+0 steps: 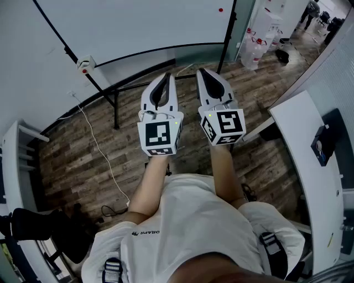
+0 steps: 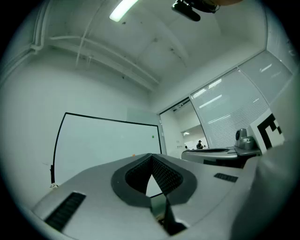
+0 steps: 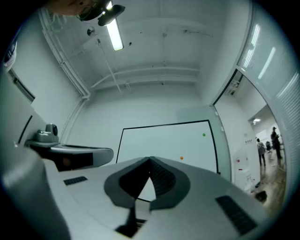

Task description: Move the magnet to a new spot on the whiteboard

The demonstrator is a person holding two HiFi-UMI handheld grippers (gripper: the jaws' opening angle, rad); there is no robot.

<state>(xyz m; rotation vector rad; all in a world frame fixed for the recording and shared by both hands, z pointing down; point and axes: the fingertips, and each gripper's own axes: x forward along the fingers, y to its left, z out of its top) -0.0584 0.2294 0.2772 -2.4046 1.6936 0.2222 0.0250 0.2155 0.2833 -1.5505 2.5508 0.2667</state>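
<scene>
A whiteboard (image 1: 138,22) in a black frame stands on a stand ahead of me. In the head view a red-orange magnet (image 1: 220,9) sticks near its right edge. The right gripper view shows a green magnet (image 3: 204,135) and, lower left of it, an orange magnet (image 3: 181,158); the left gripper view shows the same green magnet (image 2: 153,137) and orange magnet (image 2: 133,154). My left gripper (image 1: 166,78) and right gripper (image 1: 202,73) are held side by side, well short of the board. Both point at it, shut, with nothing between the jaws.
The stand's black legs (image 1: 115,108) spread over the wooden floor below the grippers. A white cable (image 1: 97,146) trails across the floor at left. Water bottles (image 1: 255,48) stand at upper right. A white table (image 1: 310,149) runs along the right side.
</scene>
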